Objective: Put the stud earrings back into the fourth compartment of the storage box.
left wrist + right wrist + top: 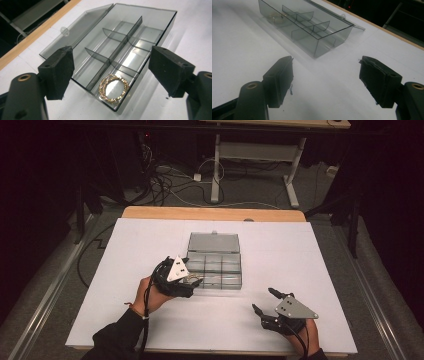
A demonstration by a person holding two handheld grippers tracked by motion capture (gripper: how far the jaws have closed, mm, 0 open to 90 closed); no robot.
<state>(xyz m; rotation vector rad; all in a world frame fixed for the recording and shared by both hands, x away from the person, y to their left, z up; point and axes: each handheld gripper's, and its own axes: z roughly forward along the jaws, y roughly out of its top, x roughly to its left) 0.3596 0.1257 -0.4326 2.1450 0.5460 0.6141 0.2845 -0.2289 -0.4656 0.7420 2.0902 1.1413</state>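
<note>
A clear grey compartment box [240,270] sits mid-table with its lid [214,242] folded back flat. In the left gripper view a gold beaded bracelet [102,87] lies coiled in the nearest compartment of the box [147,32]. My left gripper [195,281] hovers at the box's near-left corner, and its jaws [111,53] stand wide apart above the bracelet, touching nothing. My right gripper [264,300] rests over bare white table at the front right, open [325,62] and holding nothing. From there the box [329,45] lies ahead, with the bracelet [277,16] faint in its far end.
The white tabletop [150,320] has free room on all sides of the box. A wooden edge [210,213] runs along the back. Beyond it, cables [165,182] lie on the floor beside another table's white legs [216,170].
</note>
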